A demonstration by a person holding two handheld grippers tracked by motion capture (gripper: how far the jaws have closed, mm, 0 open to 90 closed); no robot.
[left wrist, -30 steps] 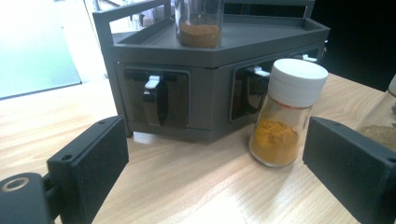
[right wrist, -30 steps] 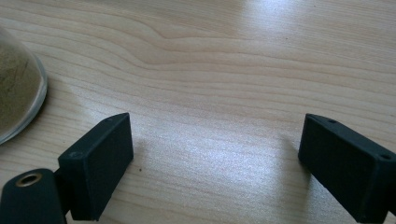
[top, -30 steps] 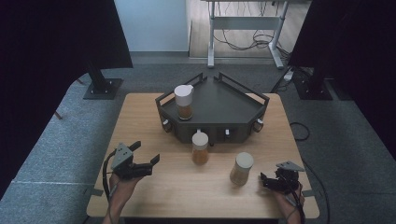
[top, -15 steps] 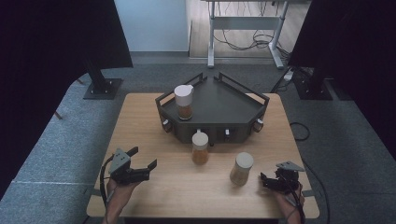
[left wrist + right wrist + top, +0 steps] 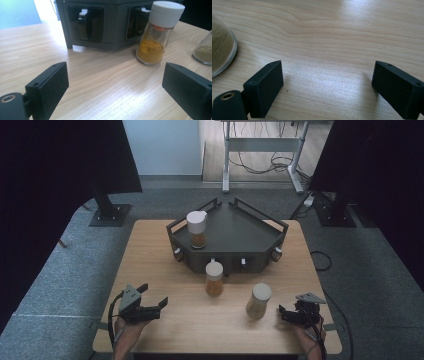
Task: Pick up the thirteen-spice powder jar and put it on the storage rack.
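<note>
My left gripper [image 5: 154, 295] hovers low over the table's near left, open with nothing between its jaws. In the left gripper view [image 5: 115, 82] it points at a white-capped jar of orange powder [image 5: 157, 35] that stands in front of the dark rack [image 5: 100, 22]. That jar [image 5: 214, 278] is at mid-table. My right gripper [image 5: 281, 314] rests at the near right, open and empty, just right of a jar of tan powder [image 5: 258, 300]. In the right gripper view [image 5: 327, 80] that jar's base [image 5: 220, 50] shows at the left edge. A third jar [image 5: 196, 229] stands on the rack [image 5: 240, 232].
The wooden table [image 5: 150, 250] stands on grey carpet. The rack takes up its far middle. Bare wood lies between the two grippers along the near edge. The tan jar [image 5: 203, 51] shows at the right edge of the left gripper view.
My left gripper has sunk a little and drifted toward the near edge, still open. The right gripper and the jars have stayed where they were.
</note>
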